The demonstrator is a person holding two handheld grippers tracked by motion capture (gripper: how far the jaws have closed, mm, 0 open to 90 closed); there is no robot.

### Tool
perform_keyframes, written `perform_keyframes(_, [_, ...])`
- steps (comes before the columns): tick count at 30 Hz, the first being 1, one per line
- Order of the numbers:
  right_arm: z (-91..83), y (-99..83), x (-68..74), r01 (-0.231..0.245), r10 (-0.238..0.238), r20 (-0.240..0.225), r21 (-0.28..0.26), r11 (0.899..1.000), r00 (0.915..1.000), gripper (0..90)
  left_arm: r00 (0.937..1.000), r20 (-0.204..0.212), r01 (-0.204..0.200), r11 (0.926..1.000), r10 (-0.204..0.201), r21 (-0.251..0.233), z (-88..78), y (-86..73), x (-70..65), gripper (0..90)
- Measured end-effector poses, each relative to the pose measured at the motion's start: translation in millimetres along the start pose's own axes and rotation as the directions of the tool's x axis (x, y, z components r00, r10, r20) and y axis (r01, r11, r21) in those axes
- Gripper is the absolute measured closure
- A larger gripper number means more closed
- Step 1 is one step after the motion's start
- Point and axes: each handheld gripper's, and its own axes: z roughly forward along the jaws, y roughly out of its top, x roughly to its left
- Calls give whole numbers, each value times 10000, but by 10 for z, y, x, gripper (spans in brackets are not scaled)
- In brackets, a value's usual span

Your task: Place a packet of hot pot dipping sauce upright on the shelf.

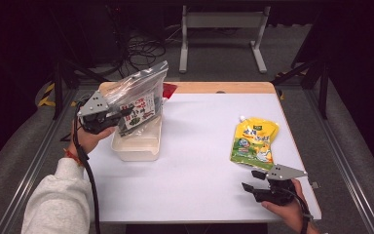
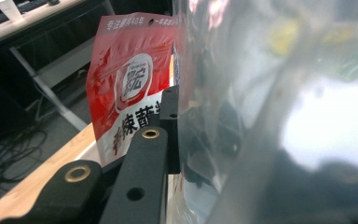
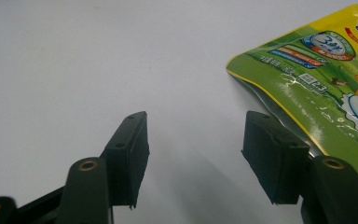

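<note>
- Jaws of left gripper (image 1: pixel 124 115) clamped on a clear bag (image 1: pixel 143 90); in the left gripper view the black pad presses flat against the shiny film (image 2: pixel 270 93).
- Bag held up, tilted, over a white tub (image 1: pixel 137 144) on the table (image 1: pixel 199 161); its lower end hangs at the tub's mouth, printed packets visible inside.
- Red packet (image 2: pixel 130 79) stands just behind the bag in the left gripper view; touching or not, can't tell.
- Right gripper (image 1: pixel 253 181) jaws released, nothing between them; pads hover above bare table in the right gripper view.
- Yellow-green pouch (image 1: pixel 254 141) lies flat, near right gripper, just beside its right pad (image 3: pixel 272 154), apart from it.
- Step, as I judge it: lowering bag into tub.
- To do well: keep the pinch firm, film is slick and may slide; lower straight so the bottom edge clears the tub rim instead of folding on it; let go only once the bag rests inside.
- Right gripper: probably pouch next; approach from its near edge, jaws wide.
</note>
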Motion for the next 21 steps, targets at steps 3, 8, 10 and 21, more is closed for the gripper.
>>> perform_keyframes(3, [-1,3,5,19,-19,-9,-7,10000,10000,403,10000,-79,-42,9998,44,213,29,0,18,793])
perform_keyframes(8, [19,8,16,0,0,-49,24,10000,10000,402,10000,37,35,9998,-36,220,74,-21,48,789])
perform_keyframes(10, [28,11,26,55,-55,-57,65,10000,10000,402,9999,29,127,9998,-128,174,80,-31,59,788])
perform_keyframes(21, [41,12,44,72,-71,-150,71,9999,9999,400,9953,155,965,9950,-961,-267,206,-213,90,784])
